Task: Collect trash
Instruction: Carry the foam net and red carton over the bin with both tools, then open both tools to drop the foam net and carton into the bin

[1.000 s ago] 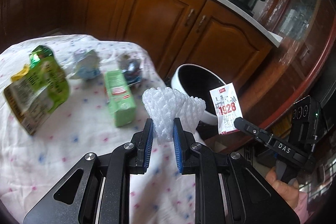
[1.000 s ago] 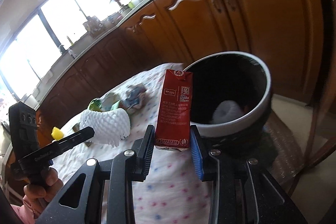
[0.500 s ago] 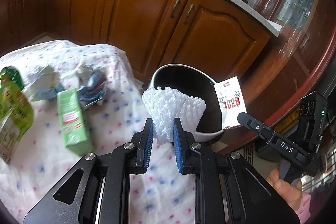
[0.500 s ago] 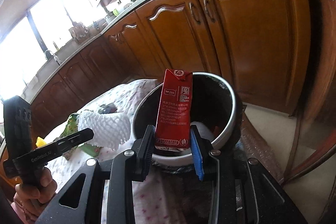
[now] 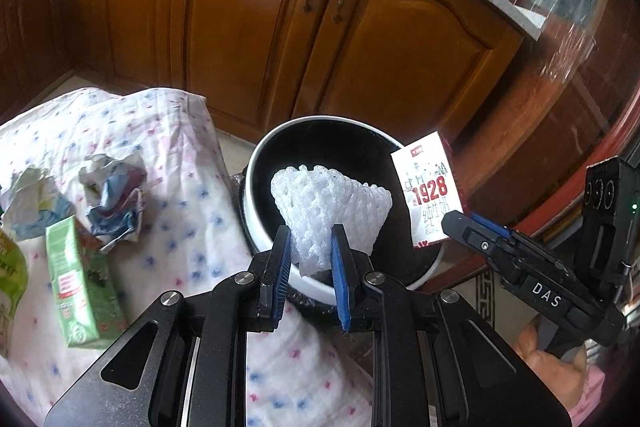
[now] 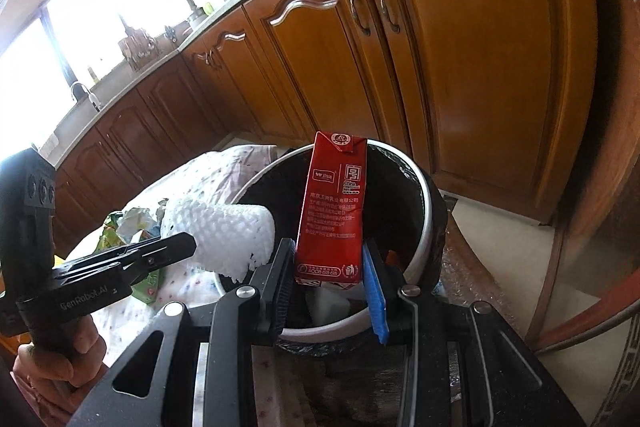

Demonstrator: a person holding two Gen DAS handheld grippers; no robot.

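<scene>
Jaws clamped — foam net (image 5: 332,205), red carton (image 6: 332,215); bin (image 6: 424,227) contents perhaps paper.

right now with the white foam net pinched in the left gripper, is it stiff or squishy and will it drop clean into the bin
Probably squishy: the foam net is narrowed where the left gripper pinches it and flares wide above. Likely very light, since it holds its shape sticking out unsupported. Its open mesh might snag on the ridged pads instead of falling straight into the bin.

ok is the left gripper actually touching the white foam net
Touching. In the left wrist view the left gripper has both blue pads pressed against the white foam net, pinching its lower end.
</scene>
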